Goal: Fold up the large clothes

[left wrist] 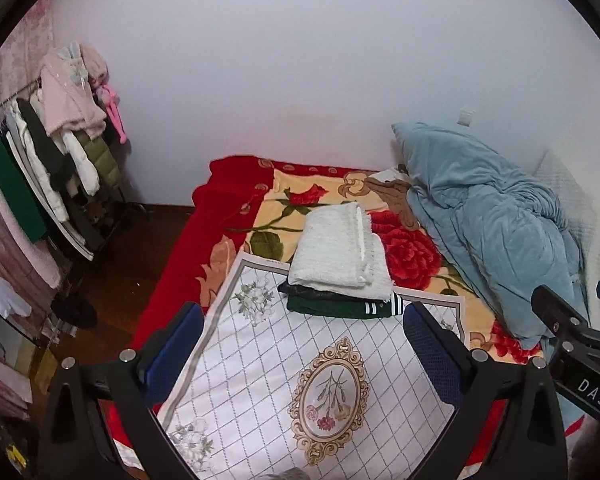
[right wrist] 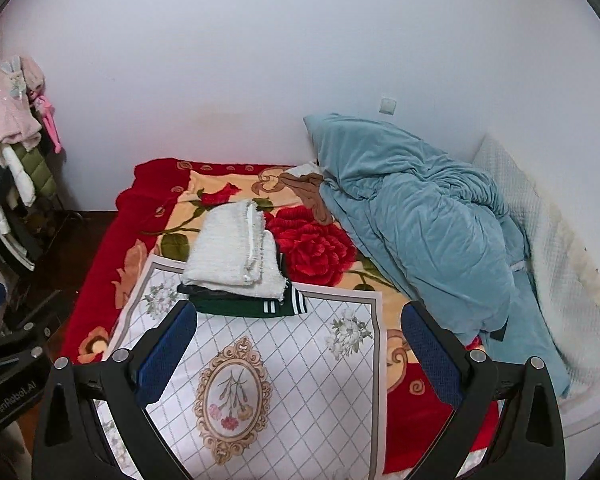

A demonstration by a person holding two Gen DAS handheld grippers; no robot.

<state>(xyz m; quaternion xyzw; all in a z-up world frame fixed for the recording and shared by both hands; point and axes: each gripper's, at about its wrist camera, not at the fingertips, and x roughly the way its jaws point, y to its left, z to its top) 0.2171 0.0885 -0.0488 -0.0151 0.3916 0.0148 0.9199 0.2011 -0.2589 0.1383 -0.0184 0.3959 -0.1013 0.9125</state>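
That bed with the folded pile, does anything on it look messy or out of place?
The folded stack sits neatly on the patterned mat. The one untidy thing is the blue quilt, heaped and crumpled along the wall side of the bed rather than spread or folded. Both tools are open and hold nothing.

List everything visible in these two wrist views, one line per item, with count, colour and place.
folded clothes: one stack of three; white on top, dark grey, green with white stripes at the bottom; far edge of the mat.
patterned mat: one, white with grey grid and floral medallion; on the bed, near side.
blanket: one, red and cream with roses; covers the bed.
quilt: one, light blue, bunched; right side of the bed.
clothes rack: one, hung with pink, white, green and black garments; left, by the wall.
left hand-held gripper: one, black with blue pads, open, empty.
right hand-held gripper: one, same colours, open, empty.
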